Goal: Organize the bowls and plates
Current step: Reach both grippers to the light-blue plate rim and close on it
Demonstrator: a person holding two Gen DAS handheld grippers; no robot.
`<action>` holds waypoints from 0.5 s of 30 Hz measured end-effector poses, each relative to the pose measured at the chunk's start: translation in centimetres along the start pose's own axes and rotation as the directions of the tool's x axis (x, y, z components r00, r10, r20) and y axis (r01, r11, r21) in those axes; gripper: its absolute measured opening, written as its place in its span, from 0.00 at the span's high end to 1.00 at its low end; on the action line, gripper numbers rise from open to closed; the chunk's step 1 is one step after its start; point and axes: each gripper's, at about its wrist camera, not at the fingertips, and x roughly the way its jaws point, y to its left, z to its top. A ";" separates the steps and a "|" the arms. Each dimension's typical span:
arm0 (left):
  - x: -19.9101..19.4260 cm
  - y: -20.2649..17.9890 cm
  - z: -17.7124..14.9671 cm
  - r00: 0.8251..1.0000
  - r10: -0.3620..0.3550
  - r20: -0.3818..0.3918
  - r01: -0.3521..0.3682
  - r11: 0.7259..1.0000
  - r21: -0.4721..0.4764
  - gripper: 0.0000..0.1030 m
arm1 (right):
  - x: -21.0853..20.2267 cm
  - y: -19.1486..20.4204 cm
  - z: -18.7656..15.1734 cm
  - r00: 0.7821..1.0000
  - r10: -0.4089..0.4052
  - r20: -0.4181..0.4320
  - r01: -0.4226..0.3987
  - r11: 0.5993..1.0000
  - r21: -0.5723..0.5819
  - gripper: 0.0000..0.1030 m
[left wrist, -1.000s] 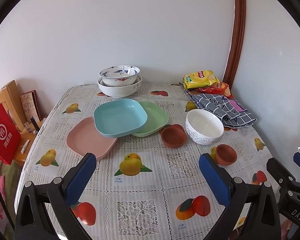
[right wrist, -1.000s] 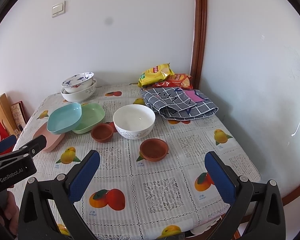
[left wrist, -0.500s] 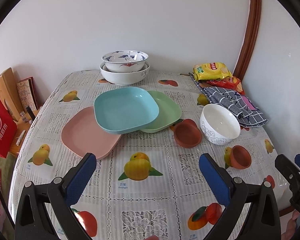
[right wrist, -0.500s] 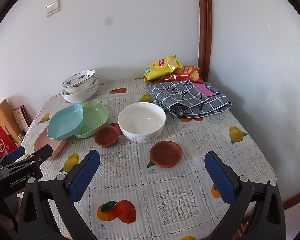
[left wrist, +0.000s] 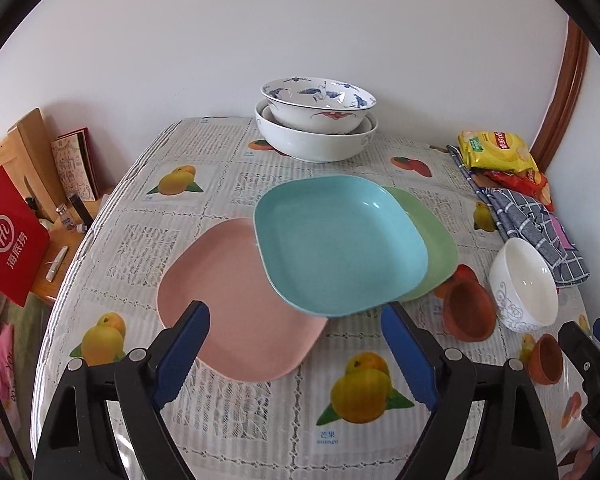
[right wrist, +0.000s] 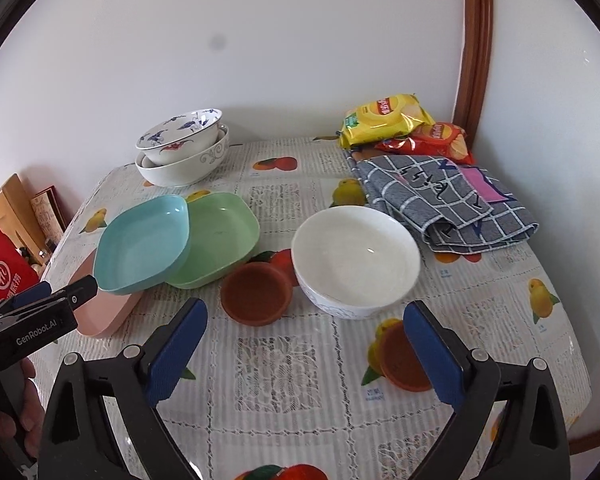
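Left wrist: left gripper (left wrist: pixel 296 350) spread, just narrowing, empty, over pink plate (left wrist: pixel 236 304); right gripper (right wrist: pixel 306 354) likewise

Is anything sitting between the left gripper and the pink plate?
Nothing visible. The left gripper, jaws open and empty, has the pink plate's near edge bare ahead of it. The blue plate overlaps only the far corner.
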 end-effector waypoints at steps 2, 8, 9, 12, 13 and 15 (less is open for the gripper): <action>0.8 0.4 0.7 1.000 -0.001 -0.002 0.001 1.000 -0.003 0.18 | 1.0 1.0 0.7 1.000 0.019 -0.012 -0.019 1.000 -0.006 0.10; 3.7 1.4 2.8 0.999 0.000 -0.035 0.000 1.000 -0.009 0.31 | 3.5 4.0 2.4 0.996 0.088 -0.030 -0.089 0.995 -0.033 0.20; 4.2 1.6 3.1 0.999 -0.002 -0.039 0.002 1.000 -0.011 0.33 | 4.0 4.4 2.6 0.995 0.094 -0.038 -0.096 0.995 -0.035 0.21; 5.4 1.7 3.9 0.999 -0.010 -0.044 0.009 1.000 -0.007 0.38 | 5.4 5.6 3.1 0.990 0.129 -0.062 -0.131 0.991 -0.038 0.29; 5.8 1.7 4.3 0.999 -0.014 -0.045 0.014 1.000 -0.003 0.40 | 5.9 6.0 3.3 0.988 0.137 -0.069 -0.140 0.989 -0.040 0.31; 6.6 1.6 4.8 0.999 -0.017 -0.047 0.017 1.000 0.007 0.41 | 6.9 6.7 3.5 0.986 0.140 -0.084 -0.145 0.988 -0.048 0.33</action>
